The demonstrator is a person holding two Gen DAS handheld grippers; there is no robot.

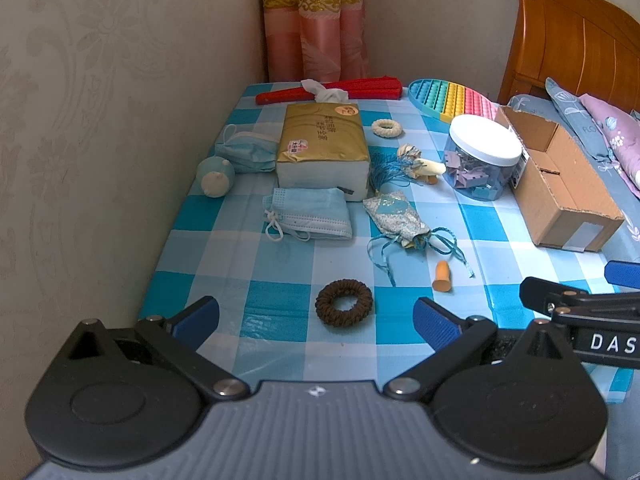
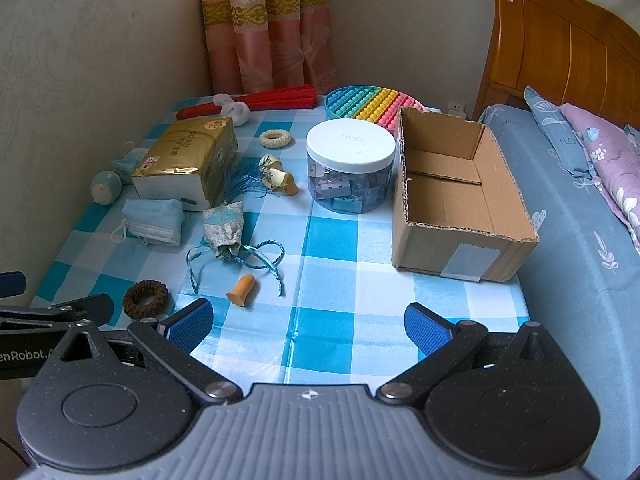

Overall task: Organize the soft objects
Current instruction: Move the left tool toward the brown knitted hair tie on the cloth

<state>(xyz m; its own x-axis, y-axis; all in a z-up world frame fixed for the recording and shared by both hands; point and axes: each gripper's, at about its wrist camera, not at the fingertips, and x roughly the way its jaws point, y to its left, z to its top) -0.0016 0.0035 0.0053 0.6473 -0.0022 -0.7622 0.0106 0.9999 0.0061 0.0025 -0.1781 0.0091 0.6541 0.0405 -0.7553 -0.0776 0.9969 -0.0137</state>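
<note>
My left gripper (image 1: 316, 322) is open and empty, hovering just before a brown hair scrunchie (image 1: 344, 303). My right gripper (image 2: 308, 326) is open and empty over the table's front; the scrunchie (image 2: 145, 298) lies to its left and an orange earplug (image 2: 241, 289) just ahead. Further back lie a folded blue face mask (image 1: 310, 213), a patterned sachet with blue ribbon (image 1: 396, 212), a second mask (image 1: 248, 152), a cream scrunchie (image 1: 387, 127) and a small plush toy (image 1: 215, 178). An open, empty cardboard box (image 2: 452, 192) stands at the right.
A gold tissue pack (image 1: 322, 148), a clear jar with white lid (image 2: 351, 164), a rainbow pop-it toy (image 2: 368, 104), a red folded fan (image 2: 256, 104) and a shell ornament with tassel (image 2: 276, 178) stand on the checked tablecloth (image 2: 360, 320). Wall at left, bed (image 2: 580, 220) at right.
</note>
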